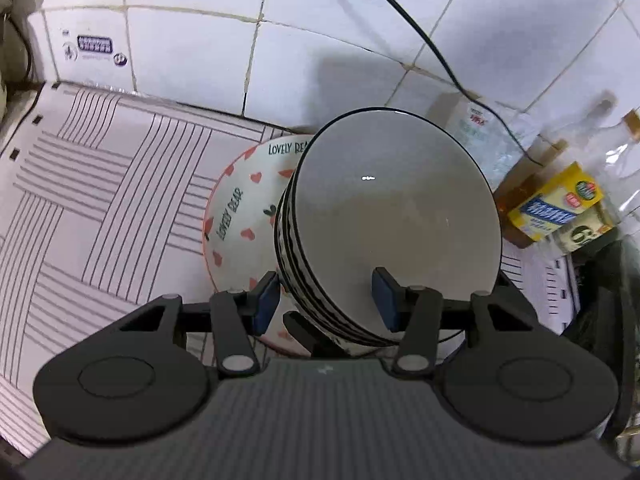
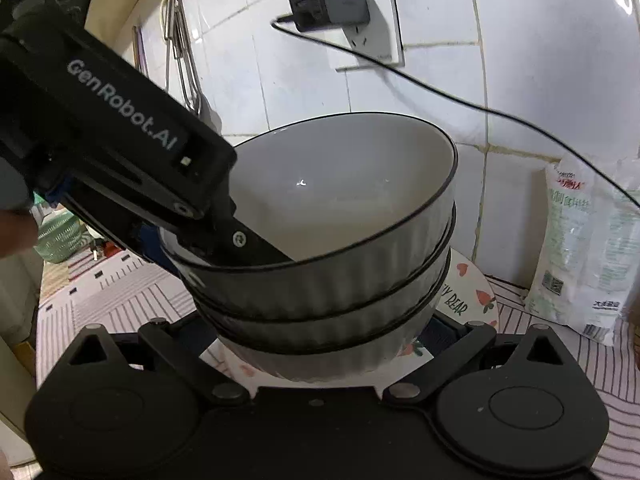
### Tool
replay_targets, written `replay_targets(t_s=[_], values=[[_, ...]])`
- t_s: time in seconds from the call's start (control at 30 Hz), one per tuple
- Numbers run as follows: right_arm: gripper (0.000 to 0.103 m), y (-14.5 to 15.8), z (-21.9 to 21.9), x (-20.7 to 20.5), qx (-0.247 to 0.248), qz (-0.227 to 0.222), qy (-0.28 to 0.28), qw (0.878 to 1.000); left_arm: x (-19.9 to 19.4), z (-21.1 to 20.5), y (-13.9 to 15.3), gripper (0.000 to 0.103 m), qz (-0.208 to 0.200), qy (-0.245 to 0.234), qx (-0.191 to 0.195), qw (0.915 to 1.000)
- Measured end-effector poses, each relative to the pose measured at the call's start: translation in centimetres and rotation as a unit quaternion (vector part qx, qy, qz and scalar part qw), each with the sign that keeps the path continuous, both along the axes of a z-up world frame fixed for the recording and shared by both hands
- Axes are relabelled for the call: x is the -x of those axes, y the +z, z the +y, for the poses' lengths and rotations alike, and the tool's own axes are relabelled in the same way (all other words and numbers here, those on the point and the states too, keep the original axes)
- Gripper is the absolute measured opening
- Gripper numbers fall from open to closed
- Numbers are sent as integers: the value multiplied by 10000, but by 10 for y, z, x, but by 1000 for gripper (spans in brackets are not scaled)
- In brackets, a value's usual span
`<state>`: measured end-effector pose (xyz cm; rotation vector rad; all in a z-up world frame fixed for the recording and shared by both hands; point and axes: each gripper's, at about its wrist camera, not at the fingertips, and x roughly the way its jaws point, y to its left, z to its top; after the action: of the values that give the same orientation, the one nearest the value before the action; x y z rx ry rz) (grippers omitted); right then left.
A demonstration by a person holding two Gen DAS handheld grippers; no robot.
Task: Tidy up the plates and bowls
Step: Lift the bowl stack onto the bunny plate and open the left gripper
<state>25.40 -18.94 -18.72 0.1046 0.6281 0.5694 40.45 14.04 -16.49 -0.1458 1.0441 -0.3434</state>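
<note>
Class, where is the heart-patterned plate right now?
In both views the heart-patterned plate lies on the striped mat, under the stack of grey bowls.

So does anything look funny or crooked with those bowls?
Yes. The stack of grey ribbed bowls with black rims is tipped to one side, not flat, over the white heart-patterned plate. The left hand-held gripper straddles the stack's rim, one finger inside the top bowl. Nothing looks spilled or broken.
</note>
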Motion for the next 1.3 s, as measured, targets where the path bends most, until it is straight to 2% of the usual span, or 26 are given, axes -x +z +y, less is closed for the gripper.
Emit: replay_targets(t_s=[0.23,0.43,0.57,0.73,0.83,0.97,1.07,1.3], values=[[103,-18,2,-18,56,125,12,9999,-16,-2,-15,49,102,28,78,9999],[103,-25,10,-23,302,125,89,9994,-21,1,-24,49,182,87,199,9996],[103,-29,17,-23,316,110,84,9994,-20,0,-25,49,111,29,130,9998],[103,-32,18,-25,200,239,23,9995,-16,-9,-22,49,-39,-73,-149,9999],[103,-34,16,-27,206,215,31,9996,-21,-7,-22,48,30,-40,-115,9999],[103,-30,22,-32,487,437,91,9978,-18,-7,-19,49,-100,68,-312,9994],[103,-21,28,-26,795,532,-74,9954,-10,-5,-9,50,-310,52,-349,9989],[103,3,28,4,641,575,-424,9954,12,6,15,59,-655,-56,-577,9962]])
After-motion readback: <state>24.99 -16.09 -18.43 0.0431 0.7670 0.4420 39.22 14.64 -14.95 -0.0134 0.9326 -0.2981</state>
